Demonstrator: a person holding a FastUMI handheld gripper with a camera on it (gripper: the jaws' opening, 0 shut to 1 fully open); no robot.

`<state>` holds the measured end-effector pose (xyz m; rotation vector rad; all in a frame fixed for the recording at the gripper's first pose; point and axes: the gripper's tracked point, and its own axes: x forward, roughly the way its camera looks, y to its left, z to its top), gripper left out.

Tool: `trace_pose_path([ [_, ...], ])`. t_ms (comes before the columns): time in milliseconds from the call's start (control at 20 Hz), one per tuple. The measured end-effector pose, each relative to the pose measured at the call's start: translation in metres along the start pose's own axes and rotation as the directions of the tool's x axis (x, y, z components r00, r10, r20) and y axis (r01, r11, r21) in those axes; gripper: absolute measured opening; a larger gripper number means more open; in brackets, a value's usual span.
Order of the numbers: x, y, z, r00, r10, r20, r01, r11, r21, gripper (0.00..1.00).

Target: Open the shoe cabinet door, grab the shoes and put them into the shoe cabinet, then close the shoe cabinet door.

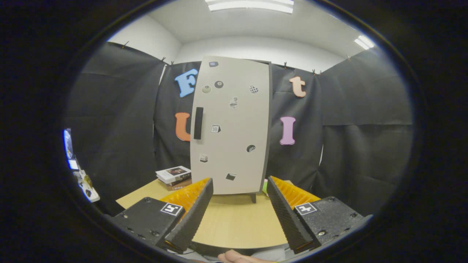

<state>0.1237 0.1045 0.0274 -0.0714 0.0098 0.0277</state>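
Centre of frame: shoe cabinet on wooden table, door shut, black handle on its left side. Gripper fingers spread wide, holding nothing. Shoes unseen, possibly inside; scene fits either end of task.

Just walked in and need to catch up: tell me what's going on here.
A person is holding a hand-held gripper, fingers open with nothing between them, pointed at a shoe cabinet on a wooden table. The cabinet door is shut, its dark handle beyond the fingers, untouched. A stack of books sits beside the cabinet.
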Motion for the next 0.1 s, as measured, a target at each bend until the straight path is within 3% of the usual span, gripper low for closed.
trace_pose_path([
  [100,-0.0006,-0.0099,0.0018,1.000,-0.019,0.007,0.019,1.000,0.014,0.96],
])
